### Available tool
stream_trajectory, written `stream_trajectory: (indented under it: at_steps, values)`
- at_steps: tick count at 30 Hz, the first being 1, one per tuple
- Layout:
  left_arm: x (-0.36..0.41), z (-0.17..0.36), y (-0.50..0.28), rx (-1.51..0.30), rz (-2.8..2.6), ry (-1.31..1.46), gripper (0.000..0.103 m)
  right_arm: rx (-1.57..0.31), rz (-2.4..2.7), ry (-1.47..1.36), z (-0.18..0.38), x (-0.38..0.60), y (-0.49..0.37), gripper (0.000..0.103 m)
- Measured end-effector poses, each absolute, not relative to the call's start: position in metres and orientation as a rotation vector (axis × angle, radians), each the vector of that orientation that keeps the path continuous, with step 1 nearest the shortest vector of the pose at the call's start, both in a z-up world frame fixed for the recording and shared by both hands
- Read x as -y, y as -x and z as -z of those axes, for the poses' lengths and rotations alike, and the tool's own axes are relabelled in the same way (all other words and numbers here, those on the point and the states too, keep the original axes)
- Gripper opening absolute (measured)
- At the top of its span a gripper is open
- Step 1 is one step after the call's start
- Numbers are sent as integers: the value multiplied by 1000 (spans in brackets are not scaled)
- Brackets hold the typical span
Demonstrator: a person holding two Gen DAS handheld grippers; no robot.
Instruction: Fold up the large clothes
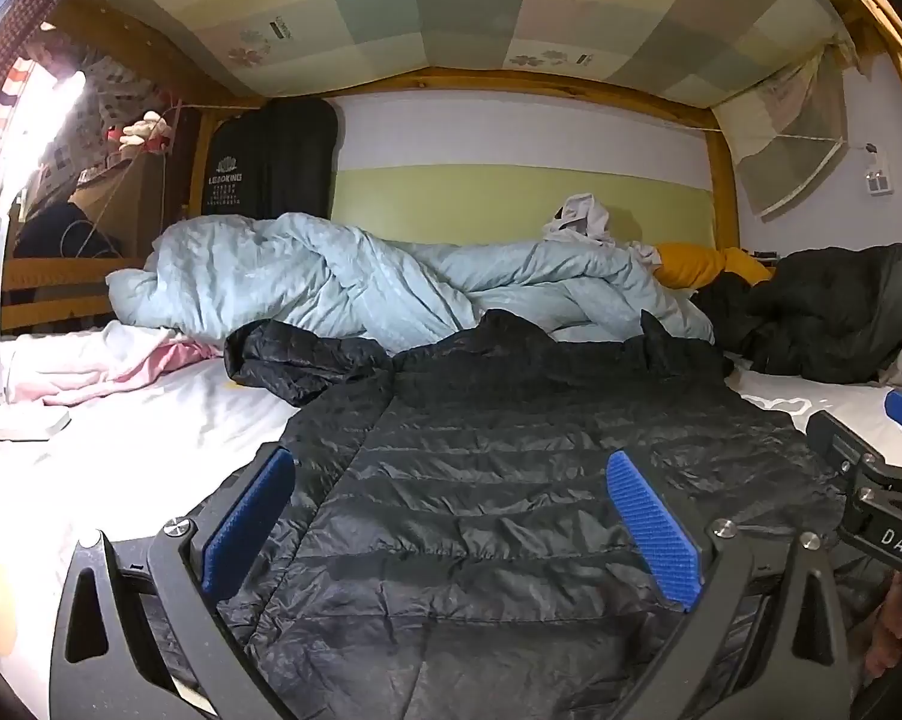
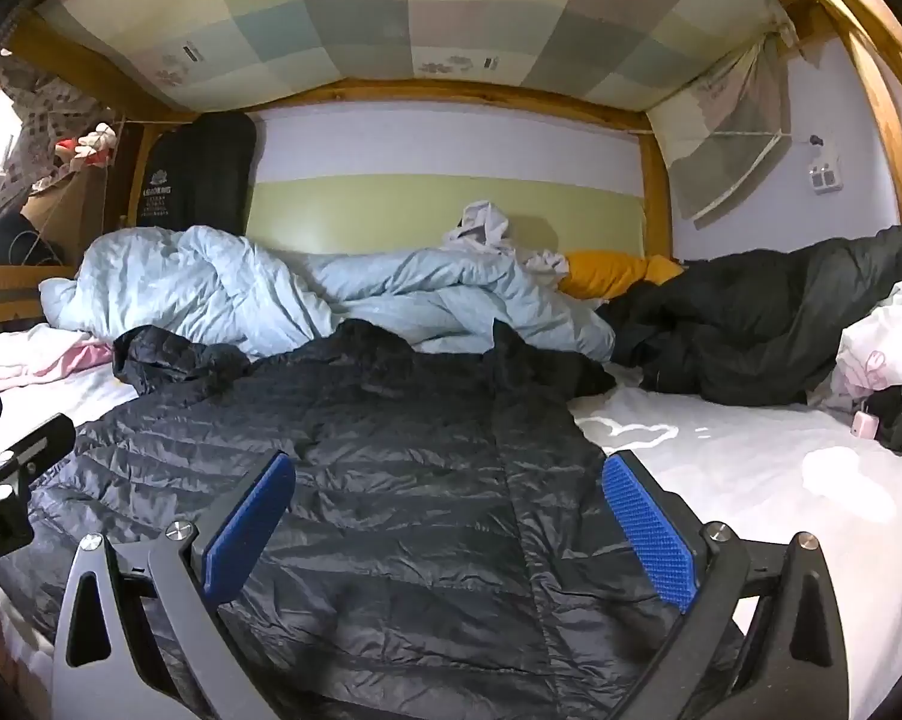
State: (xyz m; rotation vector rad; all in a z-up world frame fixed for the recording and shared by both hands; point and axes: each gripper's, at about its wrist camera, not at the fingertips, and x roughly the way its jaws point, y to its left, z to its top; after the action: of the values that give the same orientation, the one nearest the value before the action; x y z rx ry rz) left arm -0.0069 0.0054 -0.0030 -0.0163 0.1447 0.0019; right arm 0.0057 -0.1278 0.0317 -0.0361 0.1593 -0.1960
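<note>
I have the black quilted puffer jacket [image 1: 511,480] spread flat on the white bed sheet [image 1: 120,450] w/ left gripper [image 1: 451,528] & right gripper [image 2: 451,528] both jaws wide apart, empty, over its near hem; it looks light, soft, slippery, so I would pinch seam edges.
</note>
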Motion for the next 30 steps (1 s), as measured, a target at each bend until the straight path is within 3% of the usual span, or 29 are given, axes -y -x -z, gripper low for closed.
stream_trajectory:
  at_steps: [30]
  values:
    - [11, -3, 17, -106, -35, -49, 103, -160, 225, 1, -31, 135, 1, 103]
